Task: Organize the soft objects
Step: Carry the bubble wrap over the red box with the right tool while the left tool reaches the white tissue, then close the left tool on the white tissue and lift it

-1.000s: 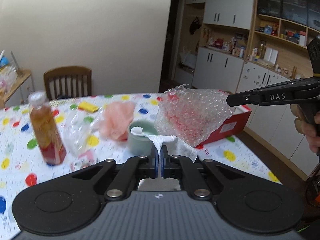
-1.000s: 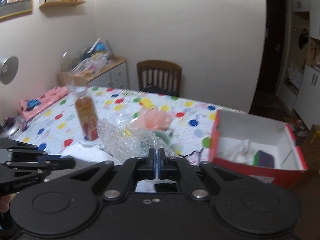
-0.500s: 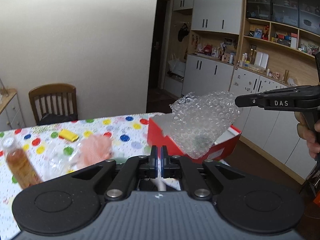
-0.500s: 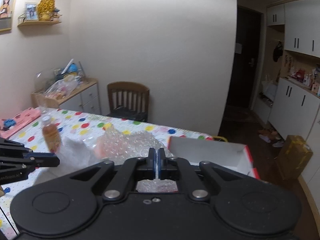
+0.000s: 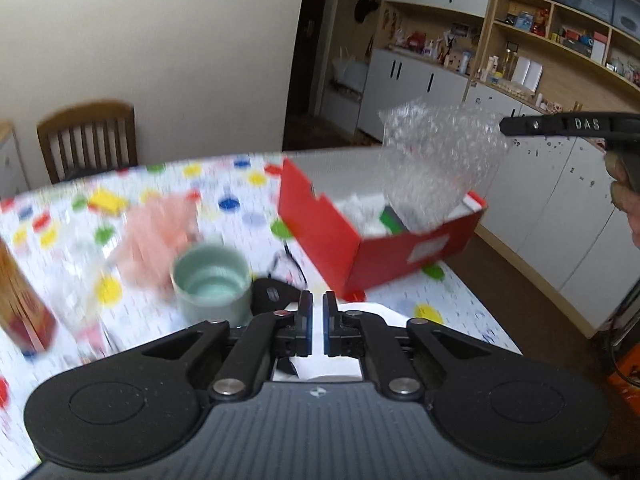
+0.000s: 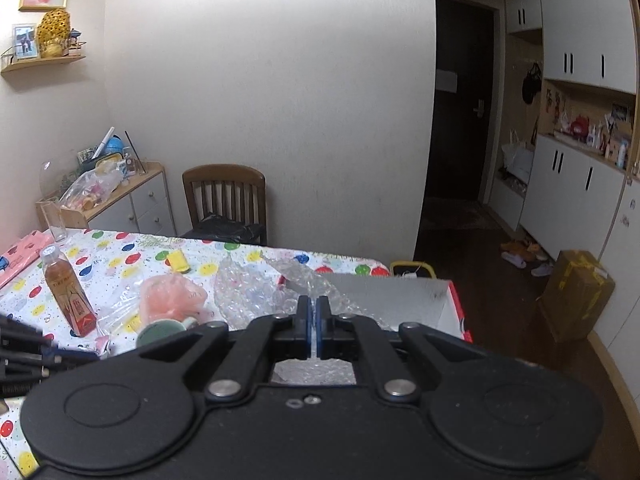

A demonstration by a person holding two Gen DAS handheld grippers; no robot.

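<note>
My right gripper (image 6: 314,308) is shut on a sheet of clear bubble wrap (image 6: 256,292). In the left wrist view that gripper (image 5: 504,126) reaches in from the right. The bubble wrap (image 5: 440,168) hangs from it over the open red box (image 5: 320,232), which holds white and green things. My left gripper (image 5: 314,320) is low over the table, just in front of the box's near corner. Its jaws are beginning to open, with a white tissue (image 5: 372,312) filling the narrow gap between them. A pink mesh sponge (image 5: 156,232) lies on the dotted tablecloth to the left.
A pale green cup (image 5: 210,280) stands just left of my left fingers, with a black cable (image 5: 288,256) beside it. A tea bottle (image 6: 68,292), crumpled clear plastic and a yellow block (image 6: 178,260) sit further left. A wooden chair (image 6: 224,200) stands behind the table; cabinets line the right.
Both grippers have swung right, from over the cup towards the red box. The bubble wrap now hangs over the box's opening. The left jaws have parted slightly.
</note>
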